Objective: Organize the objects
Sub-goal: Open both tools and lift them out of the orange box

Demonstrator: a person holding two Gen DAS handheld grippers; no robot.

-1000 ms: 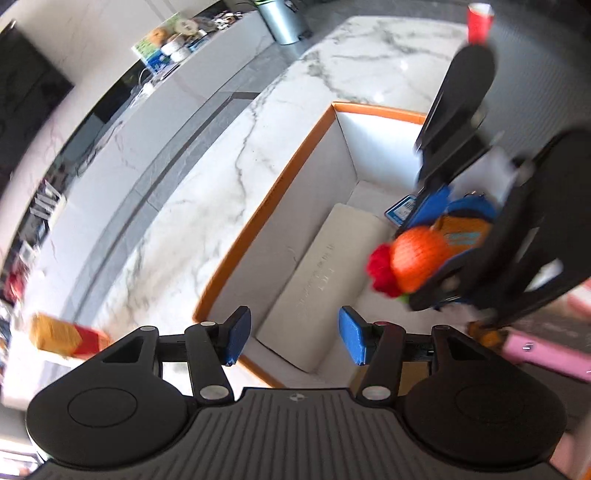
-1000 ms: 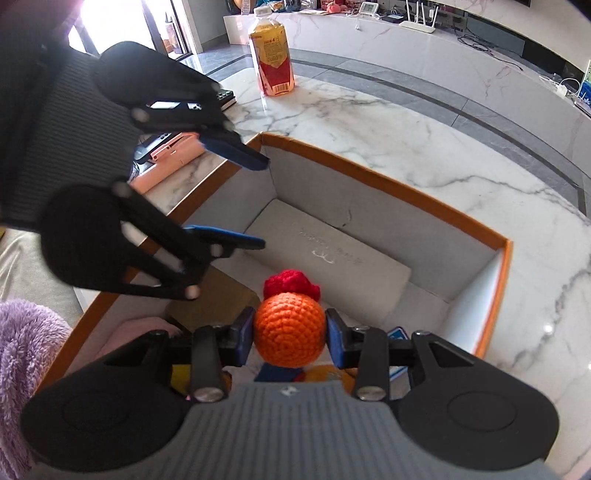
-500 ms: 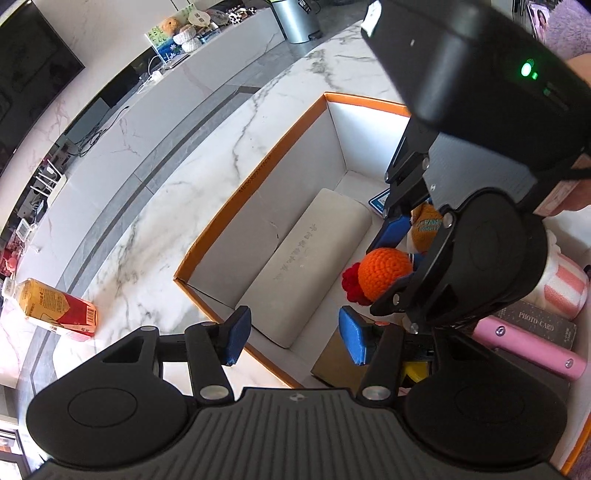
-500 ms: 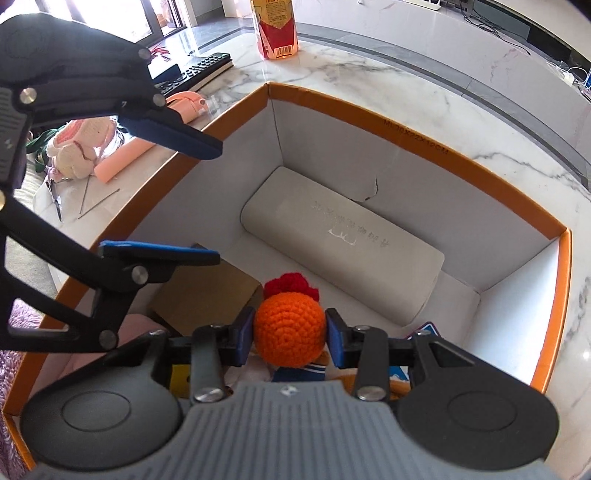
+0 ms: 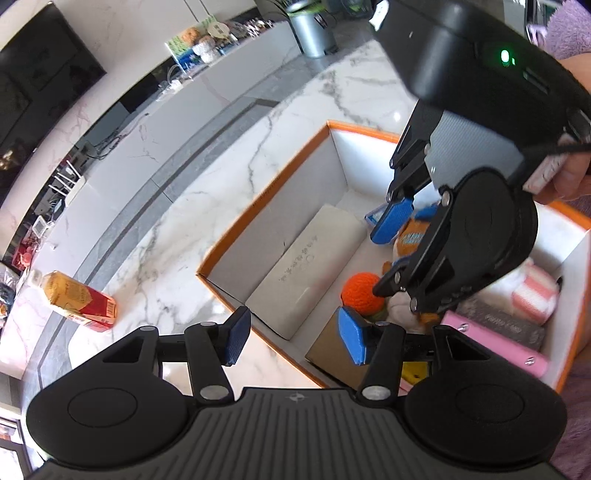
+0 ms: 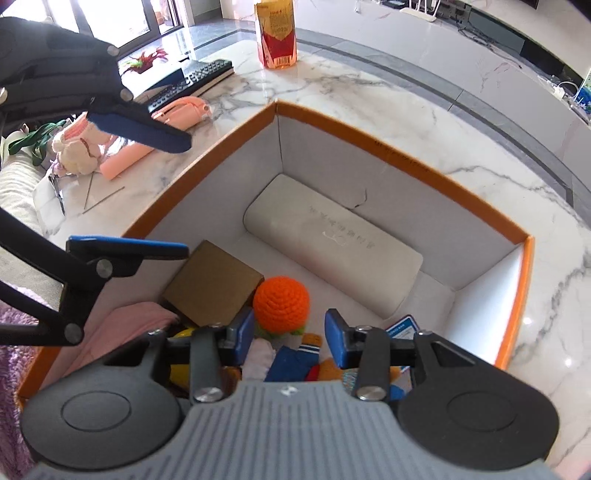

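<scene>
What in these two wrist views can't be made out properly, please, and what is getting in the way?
- Crocheted toy below its orange head: right wrist view, hidden by the right gripper; left wrist view, by that gripper's body.
- Yellow item in the orange-rimmed box: left wrist view, covered by the left gripper.
- Printing on the white case: both views, too faint to read.
- Bottle top: right wrist view, cut off by the top edge.

Crocheted yarn ball (image 6: 281, 305), glossy marble counter (image 6: 369, 96)

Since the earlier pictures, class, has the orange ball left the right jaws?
Yes. The orange ball now lies in the box beside the brown card, ahead of the open right gripper.
</scene>
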